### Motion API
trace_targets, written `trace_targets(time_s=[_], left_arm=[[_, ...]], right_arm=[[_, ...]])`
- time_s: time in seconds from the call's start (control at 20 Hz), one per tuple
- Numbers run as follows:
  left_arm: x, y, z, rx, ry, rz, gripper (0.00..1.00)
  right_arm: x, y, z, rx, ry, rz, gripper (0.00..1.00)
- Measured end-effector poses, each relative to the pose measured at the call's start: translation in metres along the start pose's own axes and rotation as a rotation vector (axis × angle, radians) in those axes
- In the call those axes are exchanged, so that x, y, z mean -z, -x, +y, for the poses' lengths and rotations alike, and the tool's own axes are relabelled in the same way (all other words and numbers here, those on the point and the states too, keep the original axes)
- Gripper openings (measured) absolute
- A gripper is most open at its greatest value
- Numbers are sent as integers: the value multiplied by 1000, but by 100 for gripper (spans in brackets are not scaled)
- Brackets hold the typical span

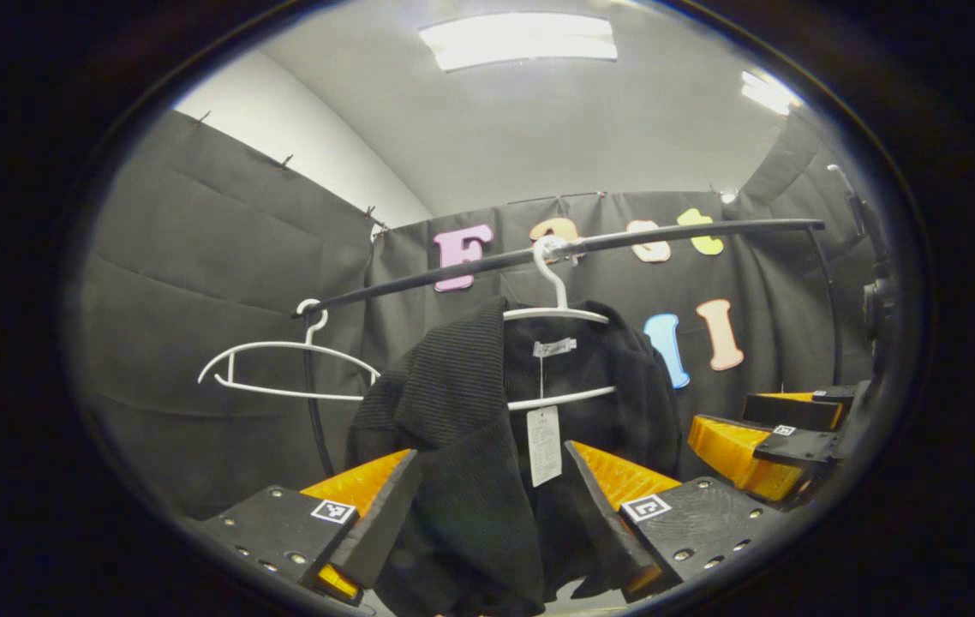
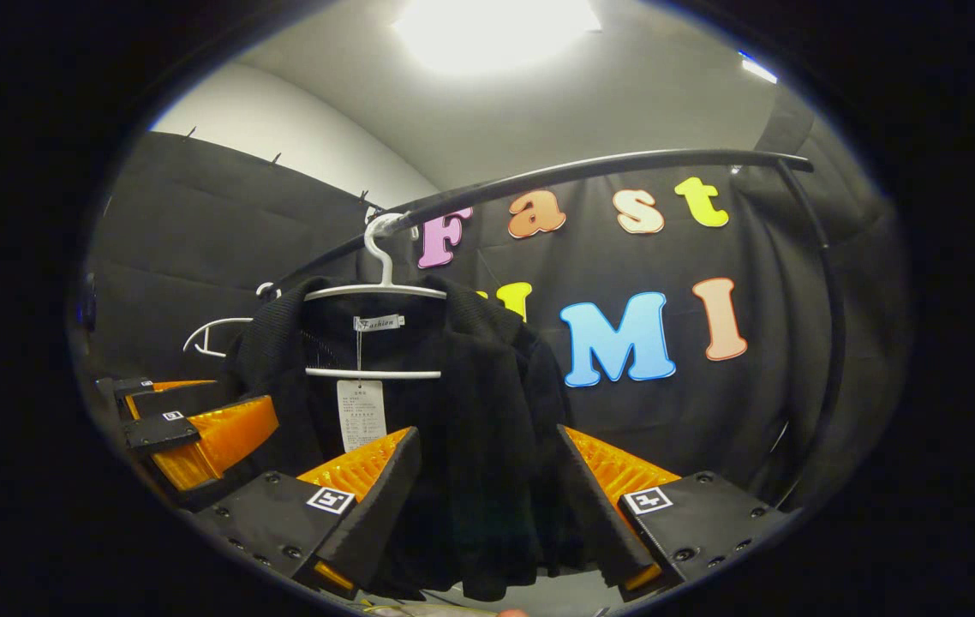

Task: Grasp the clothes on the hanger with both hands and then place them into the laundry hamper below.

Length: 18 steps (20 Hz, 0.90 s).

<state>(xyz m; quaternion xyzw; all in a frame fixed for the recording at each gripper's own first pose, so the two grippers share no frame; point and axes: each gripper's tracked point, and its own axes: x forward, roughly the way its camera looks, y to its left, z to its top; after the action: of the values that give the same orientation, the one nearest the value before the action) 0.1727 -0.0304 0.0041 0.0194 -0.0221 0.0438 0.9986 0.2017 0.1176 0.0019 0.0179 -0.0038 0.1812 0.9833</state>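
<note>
The left claw (image 1: 487,506) stood with its fingers apart, black garment (image 1: 470,480) hanging between them but not pinched; the right claw (image 2: 487,506) likewise spread, straddling the cloth's other side, seemingly so both could close together; the garment hung on a white hanger (image 1: 552,313) hooked over the rail (image 1: 556,250).

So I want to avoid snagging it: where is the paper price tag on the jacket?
The paper tag hangs inside the black jacket's open front, below the white hanger's lower bar. In the left gripper view it sits above the open left gripper.
</note>
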Motion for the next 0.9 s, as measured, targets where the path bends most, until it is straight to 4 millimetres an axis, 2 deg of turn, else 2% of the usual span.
trace_targets(time_s=[0.45,0.6,0.9], left_arm=[[30,-41,12,-98,-31,49,97],[33,-53,14,-129,-47,53,97],[40,-68,15,-198,-68,51,97]], right_arm=[[8,-51,3,-59,0,12,98],[13,-70,1,-68,-6,22,98],[23,-95,-5,-48,-25,52,98]])
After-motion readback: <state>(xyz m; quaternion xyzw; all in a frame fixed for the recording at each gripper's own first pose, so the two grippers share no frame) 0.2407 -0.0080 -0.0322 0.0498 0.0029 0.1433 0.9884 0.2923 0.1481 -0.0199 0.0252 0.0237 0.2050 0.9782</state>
